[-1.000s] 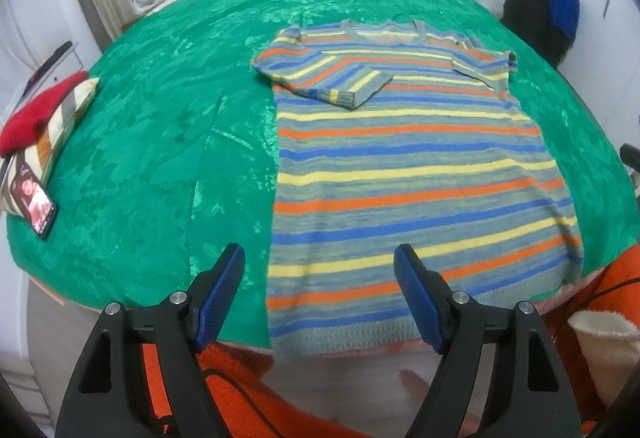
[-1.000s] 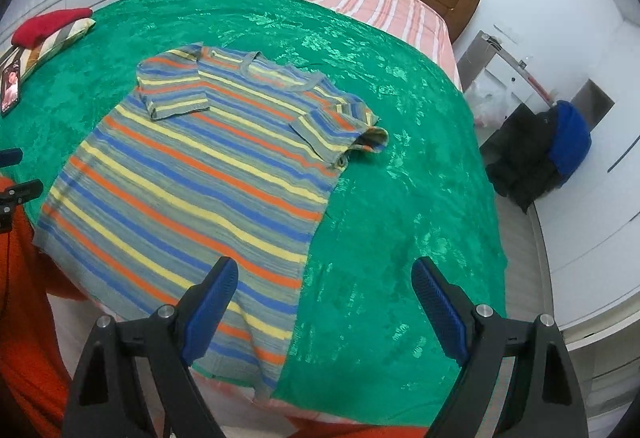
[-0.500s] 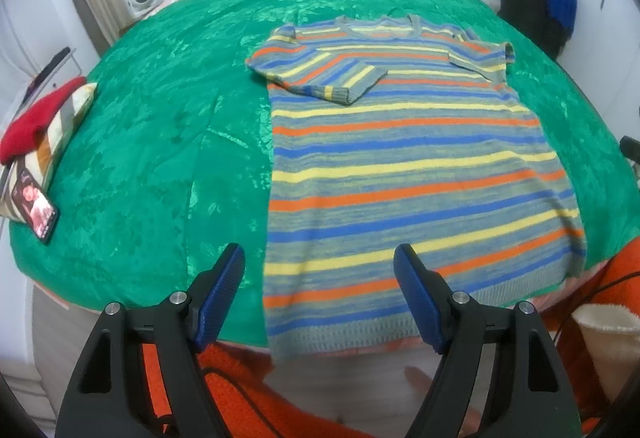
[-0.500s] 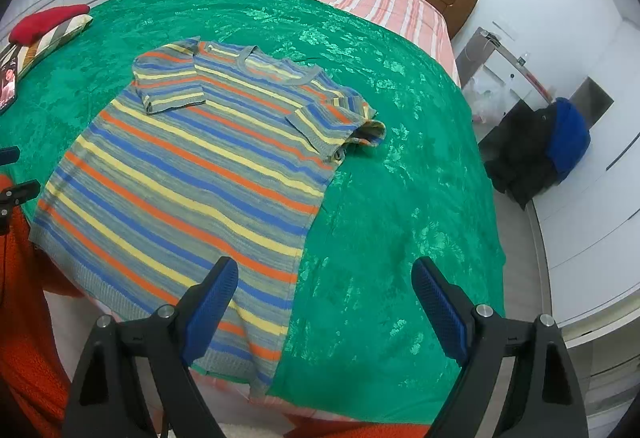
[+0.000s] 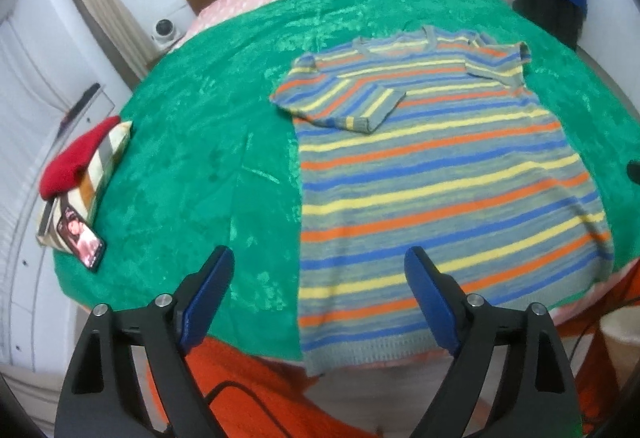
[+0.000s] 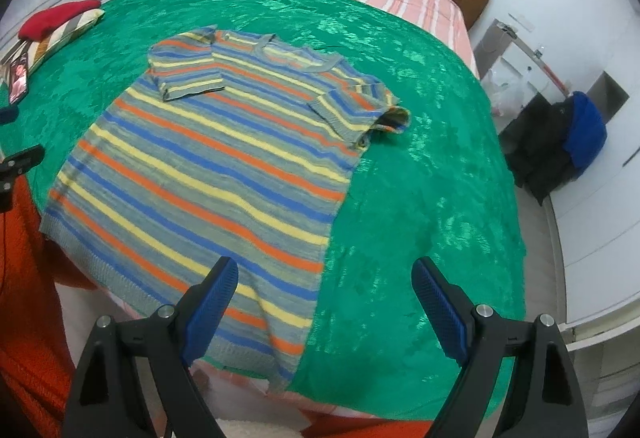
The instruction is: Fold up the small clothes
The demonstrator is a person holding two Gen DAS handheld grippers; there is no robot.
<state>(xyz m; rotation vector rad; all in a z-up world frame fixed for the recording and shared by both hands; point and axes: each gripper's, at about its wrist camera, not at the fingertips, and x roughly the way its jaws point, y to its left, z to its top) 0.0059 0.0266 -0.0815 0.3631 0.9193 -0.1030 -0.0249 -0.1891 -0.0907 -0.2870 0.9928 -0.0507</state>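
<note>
On the green bedspread point(image 5: 192, 165) the striped sweater point(image 5: 440, 189) lies flat, both sleeves folded inward, hem at the bed's near edge; the left gripper point(image 5: 320, 292), jaws just widened, and the right gripper point(image 6: 324, 298) hover above, spread apart, holding nothing

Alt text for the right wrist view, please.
A striped knit shirt lies flat on a green bedspread, both sleeves folded inward, hem at the near edge. The open right gripper hovers above its hem corner, holding nothing.
</note>
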